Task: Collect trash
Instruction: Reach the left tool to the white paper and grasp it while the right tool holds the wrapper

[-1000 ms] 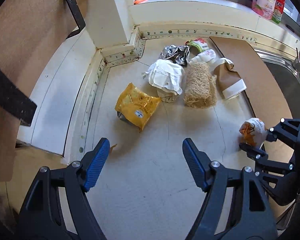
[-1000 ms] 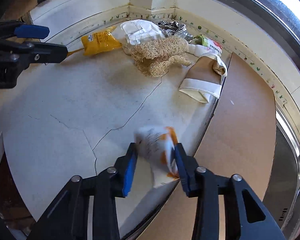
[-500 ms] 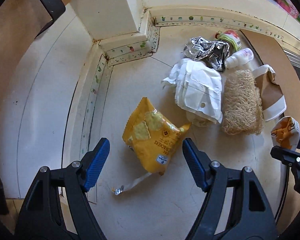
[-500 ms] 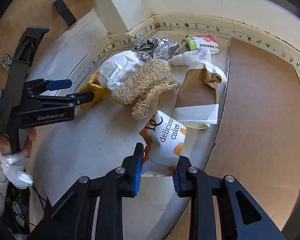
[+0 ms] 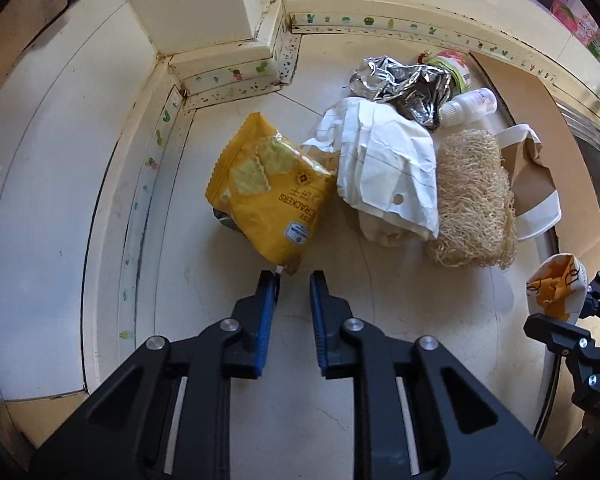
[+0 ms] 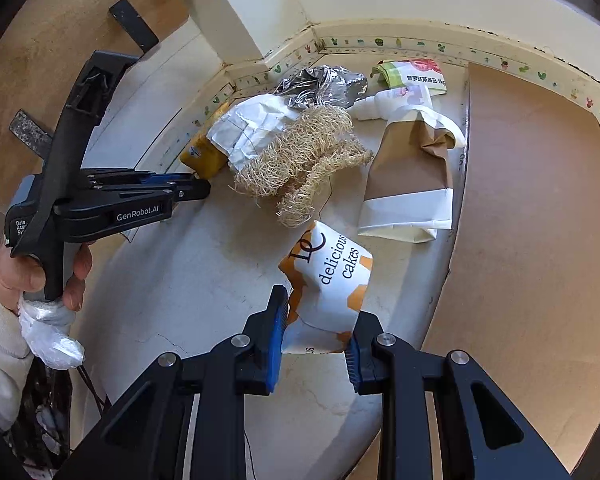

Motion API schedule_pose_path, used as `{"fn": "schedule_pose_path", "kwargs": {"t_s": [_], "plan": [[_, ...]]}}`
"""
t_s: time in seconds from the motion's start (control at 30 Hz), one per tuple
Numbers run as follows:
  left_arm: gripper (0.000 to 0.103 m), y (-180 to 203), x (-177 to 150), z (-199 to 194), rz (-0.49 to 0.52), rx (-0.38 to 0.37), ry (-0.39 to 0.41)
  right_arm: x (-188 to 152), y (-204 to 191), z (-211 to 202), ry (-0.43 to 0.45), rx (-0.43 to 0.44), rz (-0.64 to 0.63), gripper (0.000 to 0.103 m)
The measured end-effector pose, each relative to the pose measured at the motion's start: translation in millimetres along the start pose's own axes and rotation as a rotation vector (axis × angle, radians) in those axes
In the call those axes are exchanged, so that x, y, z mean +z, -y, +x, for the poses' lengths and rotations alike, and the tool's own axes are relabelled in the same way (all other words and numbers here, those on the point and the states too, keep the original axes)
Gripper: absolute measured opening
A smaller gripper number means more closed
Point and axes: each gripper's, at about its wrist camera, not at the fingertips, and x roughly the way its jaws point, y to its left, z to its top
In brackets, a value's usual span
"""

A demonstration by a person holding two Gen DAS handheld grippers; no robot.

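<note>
Since the earlier frame the left gripper (image 5: 292, 280) has dropped toward the yellow cracker bag (image 5: 266, 196) and its jaws have snapped nearly shut at the bag's near corner, though whether they pinch the tip I cannot tell. The right gripper (image 6: 316, 336) holds the crumpled cake wrapper (image 6: 328, 280) clamped above the desk (image 6: 180, 280). Collecting seems barely begun: the white paper (image 5: 388, 168), foil (image 5: 404, 84), loofah (image 5: 472, 200), small bottle (image 5: 470, 106) and brown paper bag (image 6: 410, 184) lie uncollected.

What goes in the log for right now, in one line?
left tool: shut at corner of yellow cracker bag | right tool: shut on cake wrapper | loofah, brown paper bag: on counter
</note>
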Motion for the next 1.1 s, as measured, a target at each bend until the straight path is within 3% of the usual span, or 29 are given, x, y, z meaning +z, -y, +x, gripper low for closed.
{"fn": "schedule_pose_path", "kwargs": {"t_s": [0.03, 0.23, 0.3, 0.37, 0.43, 0.6, 0.8, 1.1], "plan": [[0.007, 1.3, -1.9, -4.7, -0.004, -0.012, 0.004, -1.2, 0.1, -1.3, 0.001, 0.002, 0.002, 0.025], [0.008, 2.8, -6.5, -28.2, -0.041, -0.034, 0.012, -3.2, -1.3, -6.3, 0.016, 0.031, 0.017, 0.025], [0.018, 4.3, -6.6, -35.3, -0.044, -0.043, 0.007, -4.1, -1.8, -7.1, 0.016, 0.043, 0.020, 0.025], [0.045, 4.7, -5.8, -44.0, -0.048, -0.024, 0.026, -4.7, -2.4, -8.1, 0.015, 0.055, 0.023, 0.025], [0.057, 5.8, -4.3, -51.6, -0.039, 0.005, 0.055, -5.2, -3.2, -8.3, 0.016, 0.064, 0.024, 0.025], [0.058, 6.8, 8.2, -55.9, 0.010, 0.073, 0.094, -3.9, -4.8, -7.3, 0.023, 0.079, 0.021, 0.025], [0.058, 0.2, 33.4, -31.0, 0.054, 0.130, 0.089, -2.5, 2.5, -6.2, 0.023, 0.087, 0.032, 0.025], [0.058, -11.0, 50.5, -0.7, 0.016, 0.067, 0.063, -2.8, 19.2, -7.4, 0.030, 0.089, 0.057, 0.025]]}}
